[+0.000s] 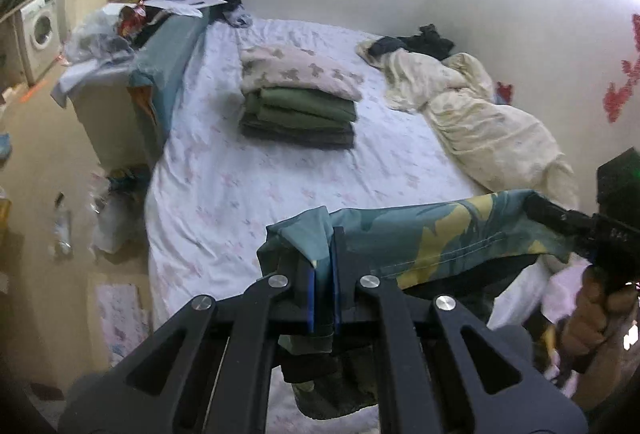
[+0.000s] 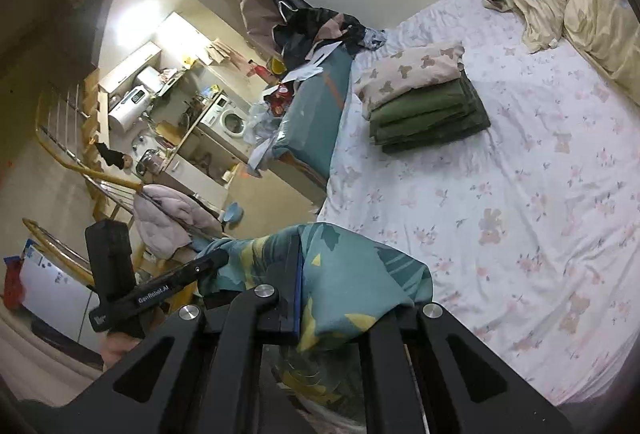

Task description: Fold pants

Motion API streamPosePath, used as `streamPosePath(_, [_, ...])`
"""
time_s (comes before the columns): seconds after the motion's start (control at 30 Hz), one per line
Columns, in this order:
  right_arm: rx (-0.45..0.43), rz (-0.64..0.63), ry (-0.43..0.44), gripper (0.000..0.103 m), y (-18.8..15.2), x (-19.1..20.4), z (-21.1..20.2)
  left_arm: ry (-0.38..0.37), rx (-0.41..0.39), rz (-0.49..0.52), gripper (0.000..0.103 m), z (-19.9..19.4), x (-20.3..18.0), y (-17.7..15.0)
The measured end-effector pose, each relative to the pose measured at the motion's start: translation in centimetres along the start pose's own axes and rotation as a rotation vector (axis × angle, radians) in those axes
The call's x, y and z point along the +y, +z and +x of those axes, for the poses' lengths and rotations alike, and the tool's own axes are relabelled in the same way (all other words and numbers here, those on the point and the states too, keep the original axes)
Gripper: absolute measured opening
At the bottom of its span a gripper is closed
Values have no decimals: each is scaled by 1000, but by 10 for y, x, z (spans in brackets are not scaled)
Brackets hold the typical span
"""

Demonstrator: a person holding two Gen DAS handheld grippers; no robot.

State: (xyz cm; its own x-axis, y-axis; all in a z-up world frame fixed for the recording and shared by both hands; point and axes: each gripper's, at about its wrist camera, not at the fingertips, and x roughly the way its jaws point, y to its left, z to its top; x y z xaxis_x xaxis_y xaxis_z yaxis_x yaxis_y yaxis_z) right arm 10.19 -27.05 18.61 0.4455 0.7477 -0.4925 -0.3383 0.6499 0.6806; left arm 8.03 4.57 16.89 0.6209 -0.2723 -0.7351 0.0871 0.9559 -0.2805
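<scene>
The pants (image 1: 432, 242) are teal with yellow and dark leaf shapes. They hang stretched between both grippers above the near edge of the bed. My left gripper (image 1: 324, 266) is shut on one end of the waist edge. My right gripper (image 2: 316, 286) is shut on the other end, with the pants (image 2: 360, 274) draped over its fingers. The right gripper also shows in the left wrist view (image 1: 552, 214), and the left gripper in the right wrist view (image 2: 208, 262). The rest of the pants hangs down out of sight.
The bed (image 1: 248, 170) has a white floral sheet. A stack of folded green and beige clothes (image 1: 300, 102) lies mid-bed. A crumpled cream quilt (image 1: 472, 114) lies along the wall. A cluttered cabinet (image 1: 120, 74) stands left of the bed, with bags on the floor (image 1: 108, 218).
</scene>
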Motion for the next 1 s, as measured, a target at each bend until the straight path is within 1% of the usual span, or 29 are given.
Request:
streamPosePath(0.07, [1,-17,-11,6,18,-2,14,34,-19,-3,4,5,-4,12])
streamPosePath(0.1, [-12,-34,-11,6,23,1,13,40,-46,-1,4,3,-6,19])
streamPosePath(0.13, [-41,-29,-6,6,28,2,12,42,-83,9,4,1,-9,26])
streamPosePath(0.2, [-80,-64,7,6,30,7,7,29,-122,10,4,-6,-14,32])
streamPosePath(0.27, [-119,-134,-23,6,25,13,1,3,-144,19,4,-7,-15,29])
streamPosePath(0.3, [-114,-131,-19,6,21,10,1,4,-143,27,4,-3,-14,24])
streamPosePath(0.33, [-100,-117,-19,6,15,4,2,7,-126,36,4,4,-12,16])
streamPosePath(0.37, [-85,-103,-30,6,8,-4,5,2,-94,41,4,15,-9,6])
streamPosePath(0.43, [-34,-44,-54,6,-17,-34,16,-42,29,42,4,47,1,-19])
streamPosePath(0.47, [-5,-9,-65,7,-28,-48,23,-56,106,39,4,67,6,-37])
streamPosePath(0.5, [41,52,-78,7,-48,-69,34,-59,165,31,4,84,11,-57])
streamPosePath(0.53, [98,123,-89,6,-75,-93,48,-47,253,31,4,108,16,-84])
streamPosePath(0.57, [134,161,-106,7,-94,-108,57,-37,319,32,4,125,20,-106])
streamPosePath(0.63, [245,278,-167,7,-151,-151,85,-16,462,5,3,165,30,-155])
streamPosePath(0.67, [288,325,-188,7,-167,-163,94,-2,537,-5,3,185,36,-180])
streamPosePath(0.7, [364,393,-241,7,-192,-182,107,6,609,-11,2,202,41,-201])
streamPosePath(0.73, [414,429,-294,7,-212,-195,116,22,659,-17,2,212,45,-212])
streamPosePath(0.77, [437,452,-335,7,-224,-201,120,28,676,-21,2,215,46,-216])
streamPosePath(0.8, [445,468,-362,10,-229,-204,120,40,667,4,2,214,44,-215])
streamPosePath(0.83, [433,478,-375,11,-229,-204,118,67,656,65,2,211,39,-213])
streamPosePath(0.87, [421,468,-382,12,-226,-202,116,65,661,82,3,211,38,-214])
streamPosePath(0.9, [432,446,-414,18,-223,-200,115,57,669,67,4,210,41,-215])
streamPosePath(0.93, [447,443,-445,22,-224,-199,113,69,682,38,6,210,46,-217])
streamPosePath(0.97, [472,437,-503,34,-223,-199,110,78,697,8,6,211,53,-221])
streamPosePath(1.0, [481,405,-606,41,-223,-197,104,75,702,-18,7,210,57,-221])
